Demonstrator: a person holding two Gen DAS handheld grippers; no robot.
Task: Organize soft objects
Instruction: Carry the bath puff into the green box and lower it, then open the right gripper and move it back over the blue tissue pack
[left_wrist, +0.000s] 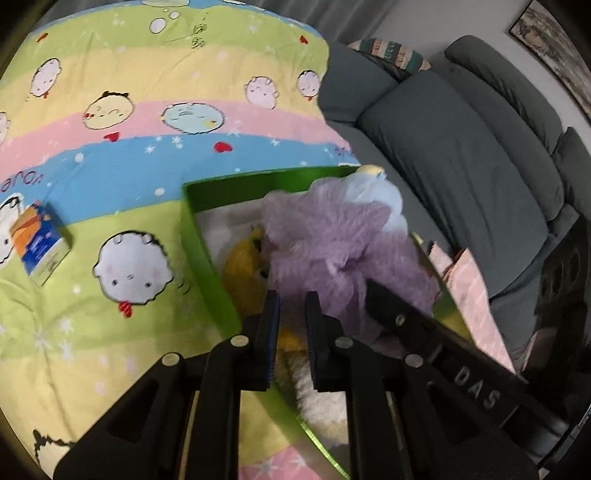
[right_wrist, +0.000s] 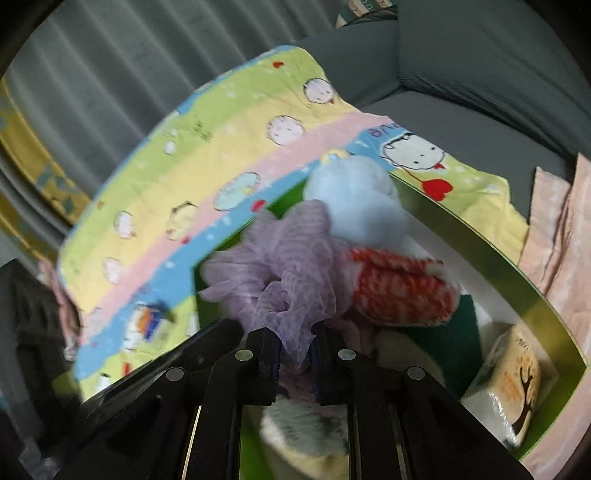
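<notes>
2 tongs, right tongs (right_wrist: 295, 343) pinching 1 purple mesh pouf (right_wrist: 284, 266) over green box (right_wrist: 517, 269), left tongs (left_wrist: 291, 325) parted, empty.

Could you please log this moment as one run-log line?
right tongs: shut on purple mesh pouf | over green box | left tongs: open, empty

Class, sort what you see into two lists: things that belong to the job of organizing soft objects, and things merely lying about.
Belonging to the job:
purple mesh puff, gripped by the right claw
green box
light blue plush
red-and-white plush
yellow plush
left claw, holding nothing

Lying about:
cartoon quilt
grey sofa cushions
small orange-and-blue packet on the quilt
</notes>
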